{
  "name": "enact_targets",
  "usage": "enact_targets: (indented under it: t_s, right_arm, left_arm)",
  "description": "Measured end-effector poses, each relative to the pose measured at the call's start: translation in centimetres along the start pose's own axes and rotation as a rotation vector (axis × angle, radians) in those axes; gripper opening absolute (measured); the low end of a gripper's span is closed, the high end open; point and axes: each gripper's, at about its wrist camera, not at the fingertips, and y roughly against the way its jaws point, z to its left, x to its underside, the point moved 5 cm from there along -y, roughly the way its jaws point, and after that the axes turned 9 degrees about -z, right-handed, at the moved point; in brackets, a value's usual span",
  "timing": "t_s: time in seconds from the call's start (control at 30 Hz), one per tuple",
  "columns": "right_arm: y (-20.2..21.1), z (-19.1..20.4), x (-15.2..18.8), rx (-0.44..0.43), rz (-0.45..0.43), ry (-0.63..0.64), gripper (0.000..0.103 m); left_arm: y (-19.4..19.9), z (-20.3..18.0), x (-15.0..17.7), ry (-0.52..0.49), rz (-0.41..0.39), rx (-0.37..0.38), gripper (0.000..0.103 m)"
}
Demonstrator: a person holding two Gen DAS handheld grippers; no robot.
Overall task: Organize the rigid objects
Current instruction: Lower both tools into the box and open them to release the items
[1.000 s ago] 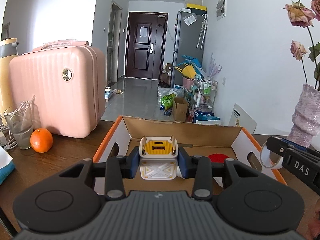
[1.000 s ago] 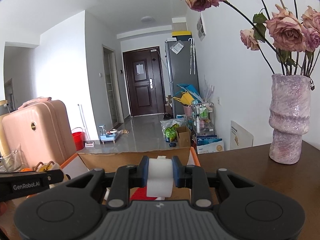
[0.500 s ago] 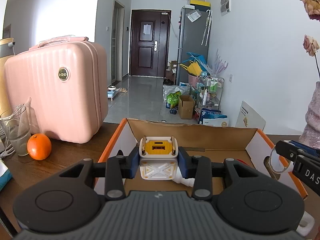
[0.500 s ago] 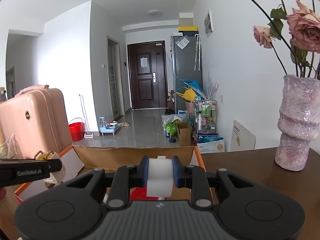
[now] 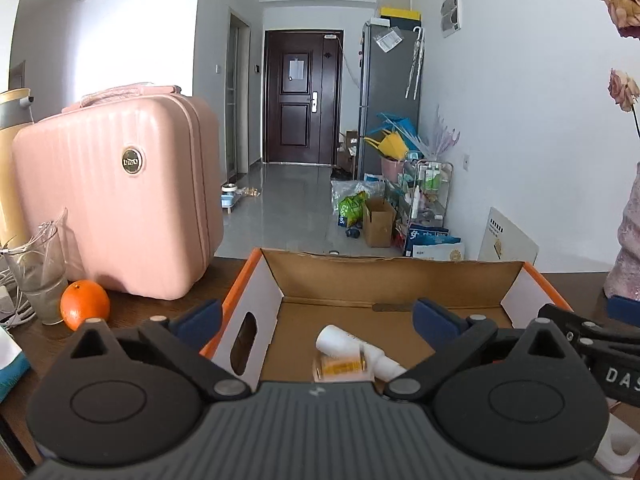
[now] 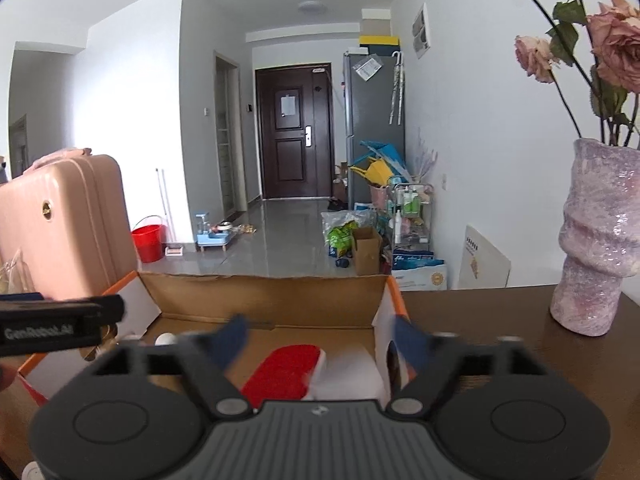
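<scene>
Both tools hang over an open cardboard box with orange edges and white side flaps, set on a dark wooden desk.

The left tool has its jaws opening, nothing pressed between the blue pads. Below them on the box floor lies a white and yellow charger, blurred, touching a white tube at its 1 o'clock. The right tool also has its jaws opening, its fingers smeared by motion; under them sit a white block and, touching it at 9 o'clock, a red flat piece. What that piece is cannot be made out.

In the left view, a ribbed pink hard suitcase stands at 10 o'clock of the box. An orange and a clear glass sit just in front of it. In the right view, a bumpy pink vase of dried roses stands at 3 o'clock, well apart from the box. The roses are cut off by the frame edge.
</scene>
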Motion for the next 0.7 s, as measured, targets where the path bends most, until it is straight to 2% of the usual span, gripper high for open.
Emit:
enact_targets:
  t_s: [0.1,0.7]
  right_arm:
    - [0.0,0.0,0.0,0.008,0.005,0.001,0.103]
    - [1.5,0.6,-0.6,0.018,-0.026,0.007,0.103]
  left_arm:
    - [-0.3,0.3,0.3,0.009,0.023,-0.013,0.103]
    - [0.3,0.6,0.3,0.005,0.02,-0.025,0.103]
